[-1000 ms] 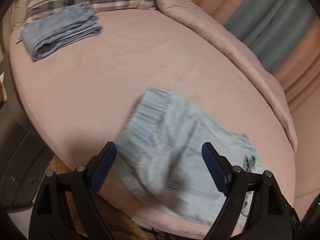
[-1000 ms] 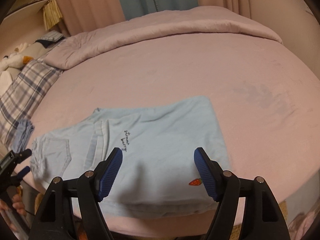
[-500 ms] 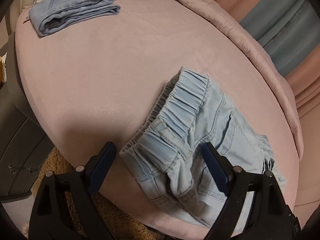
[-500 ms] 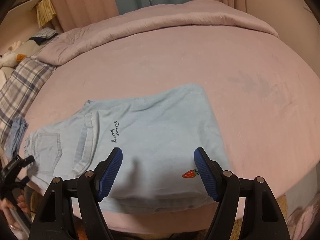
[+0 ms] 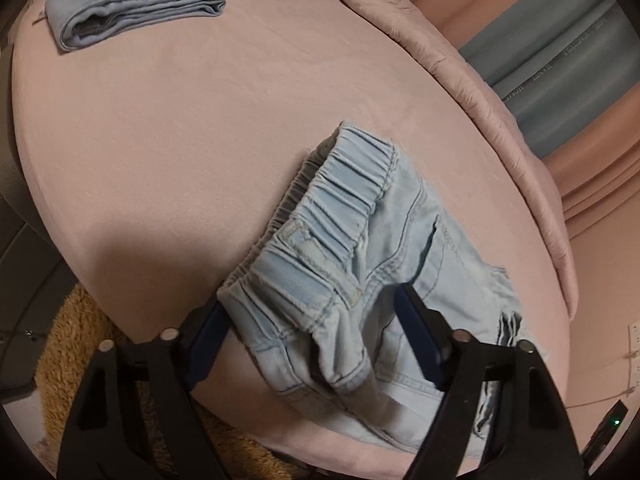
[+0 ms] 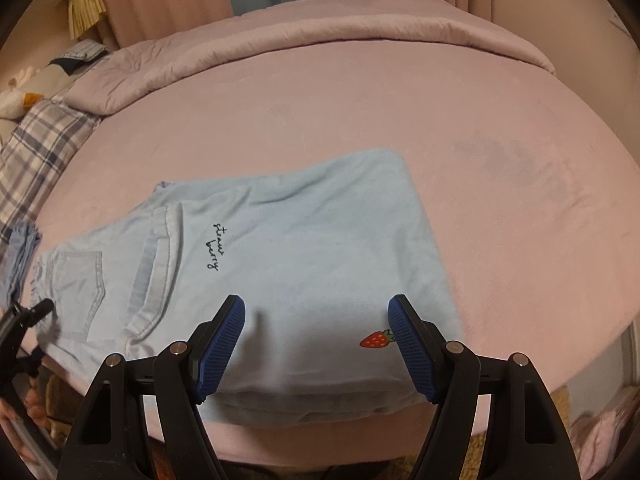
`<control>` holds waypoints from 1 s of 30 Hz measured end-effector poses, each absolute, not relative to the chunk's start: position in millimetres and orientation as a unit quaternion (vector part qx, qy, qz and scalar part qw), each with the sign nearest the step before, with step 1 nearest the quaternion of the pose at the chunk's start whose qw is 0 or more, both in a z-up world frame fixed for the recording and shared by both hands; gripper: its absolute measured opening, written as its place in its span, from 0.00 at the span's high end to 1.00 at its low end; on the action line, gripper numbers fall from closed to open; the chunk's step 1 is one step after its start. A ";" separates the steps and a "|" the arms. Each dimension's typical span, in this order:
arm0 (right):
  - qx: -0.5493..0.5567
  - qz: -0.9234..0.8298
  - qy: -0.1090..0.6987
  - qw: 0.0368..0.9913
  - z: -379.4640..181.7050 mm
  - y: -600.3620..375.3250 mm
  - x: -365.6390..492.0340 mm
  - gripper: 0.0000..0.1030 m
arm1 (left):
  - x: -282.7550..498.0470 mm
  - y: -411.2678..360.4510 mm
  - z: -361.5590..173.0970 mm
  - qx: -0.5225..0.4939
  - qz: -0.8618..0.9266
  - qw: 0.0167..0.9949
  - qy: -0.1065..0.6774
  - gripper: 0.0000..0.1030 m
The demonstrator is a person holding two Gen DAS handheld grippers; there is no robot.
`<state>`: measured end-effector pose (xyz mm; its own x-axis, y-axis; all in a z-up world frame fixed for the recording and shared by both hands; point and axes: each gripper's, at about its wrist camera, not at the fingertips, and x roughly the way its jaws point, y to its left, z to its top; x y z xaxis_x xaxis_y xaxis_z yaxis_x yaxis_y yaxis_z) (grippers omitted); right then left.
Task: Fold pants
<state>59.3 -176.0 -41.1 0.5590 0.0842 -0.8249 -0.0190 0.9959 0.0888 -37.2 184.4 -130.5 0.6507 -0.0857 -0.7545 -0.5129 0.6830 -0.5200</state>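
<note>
Light blue denim pants lie folded on the pink bed, with a small strawberry patch and dark script on the top layer. In the left wrist view their elastic waistband lies bunched at the bed's near edge. My left gripper straddles the waistband's near corner. Its jaws are closing with the fabric between them, and the pads do not visibly pinch it. My right gripper hangs open just above the folded end of the pants, beside the strawberry, and holds nothing. The left gripper's tip shows at the pants' left end.
A second pair of folded jeans lies at the far side of the bed by a plaid pillow. A rolled pink quilt runs along the back, with curtains behind it. A tan shaggy rug lies below the bed edge.
The left gripper has sunk closer to the waistband, and its fingers have drawn nearer together around the corner. The right gripper and the folded end of the pants have hardly moved.
</note>
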 end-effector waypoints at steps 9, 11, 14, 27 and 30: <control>0.027 0.046 0.474 0.879 -44.0 -159.1 65.5 0.29 | -38.6 185.7 -129.2 -0.416 0.098 0.819 0.382 0.67; 0.024 0.051 0.478 0.876 -45.4 -154.9 67.0 0.29 | -39.6 181.5 -122.5 -0.410 0.099 0.823 0.379 0.68; 0.021 0.045 0.476 0.878 -43.1 -152.1 69.1 0.29 | -41.7 174.9 -108.0 -0.407 0.095 0.831 0.368 0.70; 0.028 0.041 0.467 0.883 -24.5 -152.9 78.7 0.29 | -33.3 128.4 -40.8 -0.359 0.022 0.871 0.334 0.70; 0.024 0.037 0.466 0.884 -21.4 -154.3 79.1 0.29 | -30.9 118.4 -31.1 -0.343 0.006 0.878 0.335 0.70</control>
<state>79.1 -154.3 -21.4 0.5627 0.0880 -0.8220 -0.0430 0.9961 0.0772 -30.9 118.4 -31.1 0.7759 -0.2197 -0.5914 -0.2395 0.7647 -0.5983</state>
